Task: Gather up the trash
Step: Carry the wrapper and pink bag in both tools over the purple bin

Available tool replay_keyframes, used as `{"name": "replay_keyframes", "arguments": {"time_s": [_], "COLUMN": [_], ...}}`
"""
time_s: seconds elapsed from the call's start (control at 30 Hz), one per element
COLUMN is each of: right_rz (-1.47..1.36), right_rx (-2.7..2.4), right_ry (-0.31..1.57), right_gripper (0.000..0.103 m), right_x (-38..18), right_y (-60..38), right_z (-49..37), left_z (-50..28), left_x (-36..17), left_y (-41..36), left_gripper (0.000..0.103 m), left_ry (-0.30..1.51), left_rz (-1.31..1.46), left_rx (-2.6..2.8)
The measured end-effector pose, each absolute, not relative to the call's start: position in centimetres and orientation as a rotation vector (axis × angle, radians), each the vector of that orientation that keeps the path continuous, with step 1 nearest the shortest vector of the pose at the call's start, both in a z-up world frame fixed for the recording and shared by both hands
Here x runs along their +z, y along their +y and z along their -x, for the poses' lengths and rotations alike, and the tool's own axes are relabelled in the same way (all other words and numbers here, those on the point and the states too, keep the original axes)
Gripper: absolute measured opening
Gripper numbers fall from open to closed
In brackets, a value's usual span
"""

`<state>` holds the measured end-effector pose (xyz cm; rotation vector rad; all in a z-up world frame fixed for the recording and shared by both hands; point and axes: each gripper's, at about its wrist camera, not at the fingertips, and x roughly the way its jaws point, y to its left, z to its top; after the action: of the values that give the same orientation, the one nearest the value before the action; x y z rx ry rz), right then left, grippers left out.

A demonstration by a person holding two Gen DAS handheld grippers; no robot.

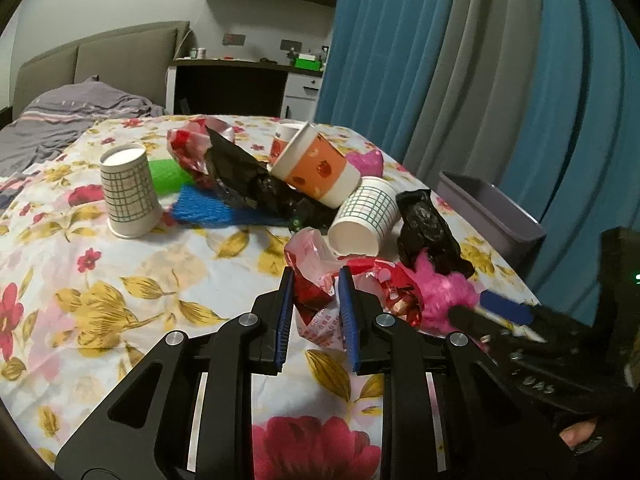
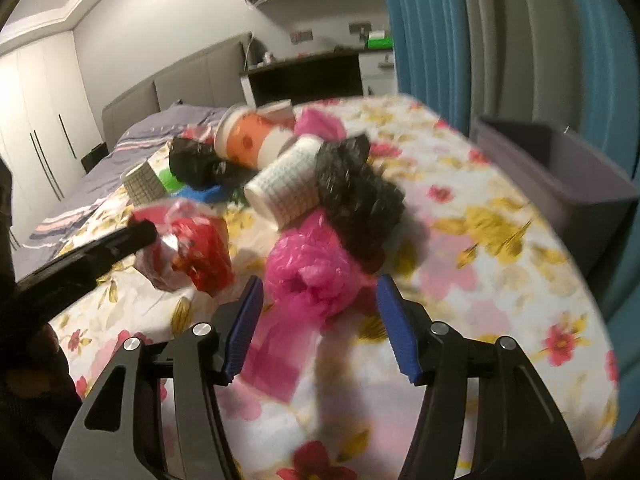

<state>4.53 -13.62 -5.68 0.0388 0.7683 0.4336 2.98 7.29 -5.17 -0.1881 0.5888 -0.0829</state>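
Trash lies piled on a floral tablecloth (image 1: 100, 300). My left gripper (image 1: 316, 280) is shut on a crumpled red-and-white plastic bag (image 1: 316, 296), which also shows in the right wrist view (image 2: 188, 248). My right gripper (image 2: 320, 292) is open around a crumpled pink plastic bag (image 2: 312, 268), its blue pads on either side, and the bag rests on the cloth. In the left wrist view the pink bag (image 1: 444, 296) lies right of the red bag, with the right gripper (image 1: 496, 316) over it. A black bag (image 2: 356, 196) and a checked paper cup (image 2: 284, 188) lie just behind.
A grey bin (image 1: 492, 212) (image 2: 560, 168) stands at the table's right edge by blue curtains. Farther back are an orange cup (image 1: 316, 164), an upturned checked cup (image 1: 128, 192), black plastic (image 1: 248, 176), blue (image 1: 208, 208) and green (image 1: 168, 174) items. A bed lies beyond.
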Motion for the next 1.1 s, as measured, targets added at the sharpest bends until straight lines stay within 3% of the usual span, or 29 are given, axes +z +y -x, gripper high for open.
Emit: {"name": "replay_keyframes", "arguments": {"time_s": [0.1,0.17,0.33,0.77,1.1], "right_rz": [-0.029,-0.015,0.011,-0.035,-0.056], "right_rx": [0.444,0.449,0.459,0.492,0.264], "right_ry": [0.784,0.788,0.740,0.589,0.445], "right_gripper": [0.049,0.035,0.023,0.022,0.022], "right_x": [-6.2,-6.3,-5.5,0.4,4.6], "right_y": [-13.0,-12.8,-13.2,-16.6,-23.8], "right_z": [-4.6,-4.5,-3.2,-0.9,-3.4], "left_z": [-2.8,-2.8,-2.4,-1.8,-5.7], "left_x": [-5.1,-5.1,-4.6,-0.4,4.8], "left_y": [7.4,7.4,7.5,4.9,-2.3], "left_gripper": [0.022,0.022,0.022,0.022,0.021], "left_ry": [0.585,0.585,0.567,0.474,0.397], "left_rz": [0.187,0.185,0.184,0.151,0.095], "left_rx": [-0.080,-0.079,-0.079,-0.113,-0.261]}}
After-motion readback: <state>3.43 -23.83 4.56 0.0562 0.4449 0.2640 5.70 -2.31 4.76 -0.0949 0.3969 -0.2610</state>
